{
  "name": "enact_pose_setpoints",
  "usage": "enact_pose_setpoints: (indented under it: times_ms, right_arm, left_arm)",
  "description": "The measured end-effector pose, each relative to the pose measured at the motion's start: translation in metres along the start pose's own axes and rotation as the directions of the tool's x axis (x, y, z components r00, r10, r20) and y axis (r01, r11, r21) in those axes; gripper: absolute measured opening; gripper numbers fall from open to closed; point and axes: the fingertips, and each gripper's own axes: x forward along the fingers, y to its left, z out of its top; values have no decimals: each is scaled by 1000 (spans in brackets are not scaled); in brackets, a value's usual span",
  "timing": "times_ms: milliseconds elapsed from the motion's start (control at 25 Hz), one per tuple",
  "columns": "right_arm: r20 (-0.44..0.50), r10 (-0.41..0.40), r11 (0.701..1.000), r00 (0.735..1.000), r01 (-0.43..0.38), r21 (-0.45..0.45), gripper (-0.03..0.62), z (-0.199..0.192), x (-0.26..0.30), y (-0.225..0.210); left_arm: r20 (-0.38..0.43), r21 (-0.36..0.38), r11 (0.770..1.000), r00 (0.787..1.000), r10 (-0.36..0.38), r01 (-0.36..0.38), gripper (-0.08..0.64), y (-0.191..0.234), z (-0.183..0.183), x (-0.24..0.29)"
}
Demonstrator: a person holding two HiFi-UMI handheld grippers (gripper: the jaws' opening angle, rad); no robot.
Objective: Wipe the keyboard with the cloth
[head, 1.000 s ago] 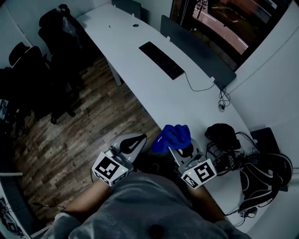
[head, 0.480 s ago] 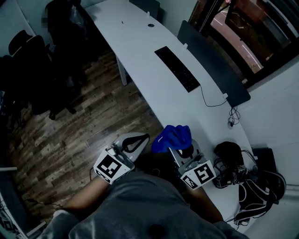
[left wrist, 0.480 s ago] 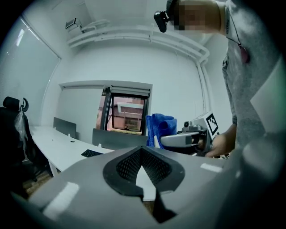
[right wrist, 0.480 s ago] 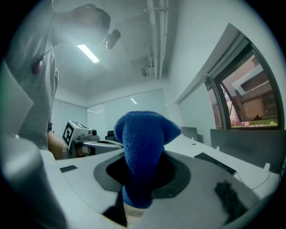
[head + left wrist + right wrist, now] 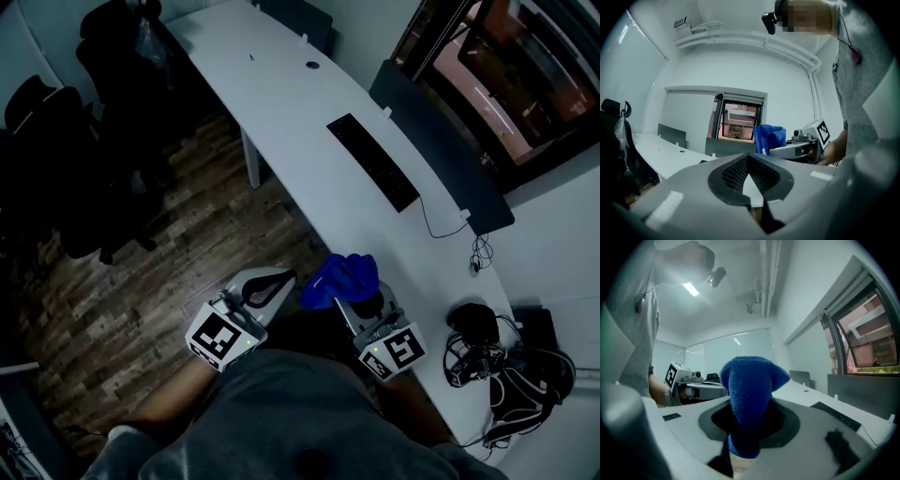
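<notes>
The right claw (image 5: pixel 359 302) is clamped on the bunched blue cloth (image 5: pixel 342 278), well apart from the keyboard (image 5: pixel 373 162), which lies farther along the bench (image 5: pixel 281 98). The left claw (image 5: pixel 274 284) is closed on nothing. Risk: the loosely bunched cloth could snag keys or slip free.
</notes>
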Motion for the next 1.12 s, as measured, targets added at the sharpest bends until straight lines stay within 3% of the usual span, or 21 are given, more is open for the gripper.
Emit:
enact_pose_setpoints:
  times_ms: [440, 800, 1120]
  right_arm:
    - [-7, -57, 998, 998, 57, 4, 129, 12, 68, -14]
    - [16, -60, 998, 998, 60, 22, 129, 14, 108, -76]
    - [49, -55, 998, 997, 53, 39, 129, 29, 145, -152]
  left_arm:
    - [-24, -54, 999, 1000, -2, 1, 9, 77, 2, -9]
    - [-40, -60, 998, 999, 7, -9, 9, 122, 8, 39]
    - [-65, 25, 999, 998, -26, 28, 8, 170, 27, 114]
